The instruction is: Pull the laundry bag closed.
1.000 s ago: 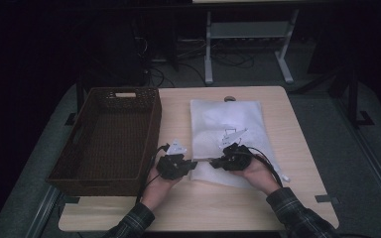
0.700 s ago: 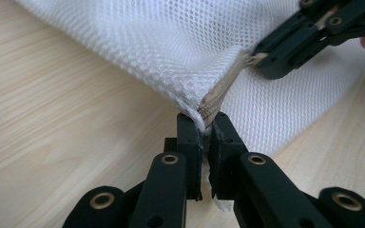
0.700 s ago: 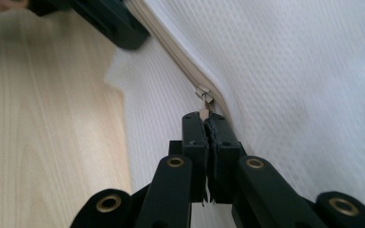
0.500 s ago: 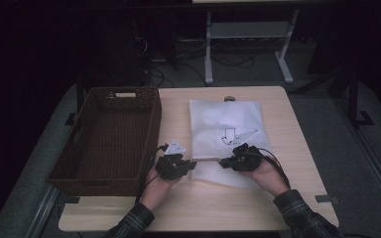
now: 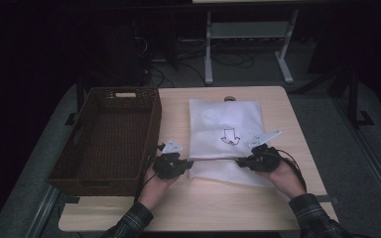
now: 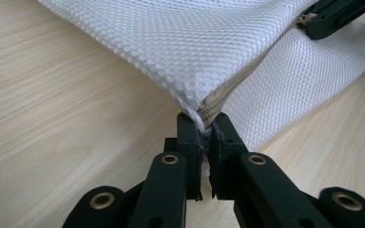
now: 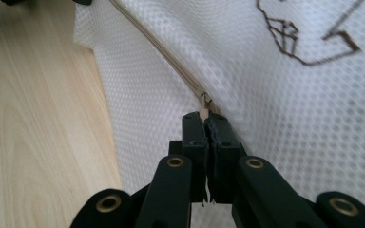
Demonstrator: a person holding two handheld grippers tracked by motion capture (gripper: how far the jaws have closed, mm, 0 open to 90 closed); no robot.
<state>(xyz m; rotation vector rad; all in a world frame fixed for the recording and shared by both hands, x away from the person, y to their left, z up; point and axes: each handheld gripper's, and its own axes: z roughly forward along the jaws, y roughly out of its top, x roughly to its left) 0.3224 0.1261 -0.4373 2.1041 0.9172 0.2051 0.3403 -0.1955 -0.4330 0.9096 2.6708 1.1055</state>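
Right gripper clamped on zipper pull, slid toward lower right: mesh bag opening | left gripper pinching bag corner.

Left claw and right claw both clamped shut

Basket left of mesh bag

White mesh bag with beige zipper; dark brown woven basket.
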